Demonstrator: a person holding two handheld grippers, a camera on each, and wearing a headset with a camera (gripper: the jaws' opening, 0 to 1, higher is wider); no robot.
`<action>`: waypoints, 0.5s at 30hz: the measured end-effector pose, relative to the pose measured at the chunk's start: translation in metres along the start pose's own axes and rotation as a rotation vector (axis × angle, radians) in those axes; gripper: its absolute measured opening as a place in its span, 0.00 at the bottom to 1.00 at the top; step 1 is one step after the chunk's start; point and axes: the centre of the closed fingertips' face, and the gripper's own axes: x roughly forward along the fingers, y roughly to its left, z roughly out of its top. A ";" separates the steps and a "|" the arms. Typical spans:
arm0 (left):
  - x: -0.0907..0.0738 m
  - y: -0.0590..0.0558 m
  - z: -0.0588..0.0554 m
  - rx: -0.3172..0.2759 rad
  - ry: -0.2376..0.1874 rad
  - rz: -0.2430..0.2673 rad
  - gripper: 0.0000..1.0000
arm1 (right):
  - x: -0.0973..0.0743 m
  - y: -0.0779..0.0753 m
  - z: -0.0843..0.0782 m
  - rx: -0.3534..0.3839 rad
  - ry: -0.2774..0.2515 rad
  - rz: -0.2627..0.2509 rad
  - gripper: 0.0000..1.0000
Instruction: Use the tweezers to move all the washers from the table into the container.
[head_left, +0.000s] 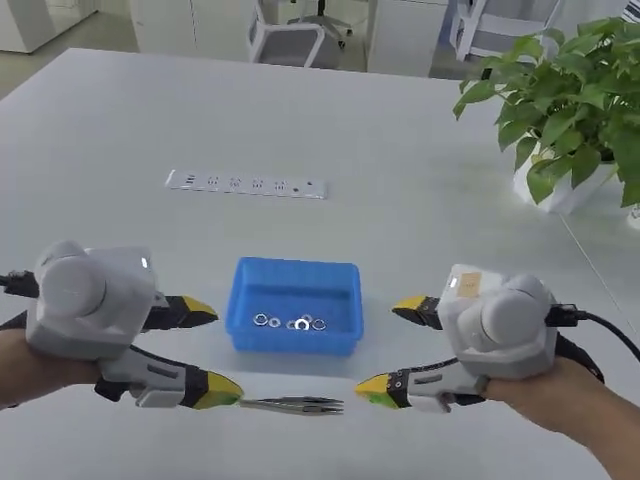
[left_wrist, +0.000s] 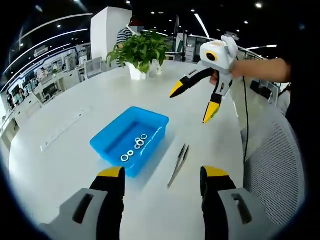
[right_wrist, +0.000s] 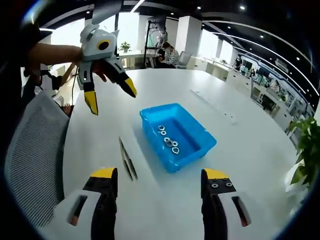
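A blue container stands mid-table with several washers inside. Metal tweezers lie flat on the table just in front of it, untouched. My left gripper hovers open at the container's left, its yellow tips apart and empty. My right gripper hovers open at the container's right, also empty. In each gripper view the other gripper faces it, with the tweezers on the table between the two.
A white power strip lies farther back on the table. A potted plant stands at the far right. Office chairs sit beyond the table's far edge; a grey mesh chair is at my side.
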 end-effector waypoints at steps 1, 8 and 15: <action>-0.001 -0.001 0.001 -0.005 -0.008 0.001 0.70 | -0.001 0.000 0.000 0.004 -0.002 -0.002 0.72; -0.005 -0.005 0.010 -0.024 -0.056 0.020 0.86 | -0.009 0.001 -0.002 0.039 -0.030 -0.020 0.85; -0.005 -0.008 0.013 -0.017 -0.074 0.016 0.99 | -0.014 0.007 -0.003 0.046 -0.047 -0.011 0.97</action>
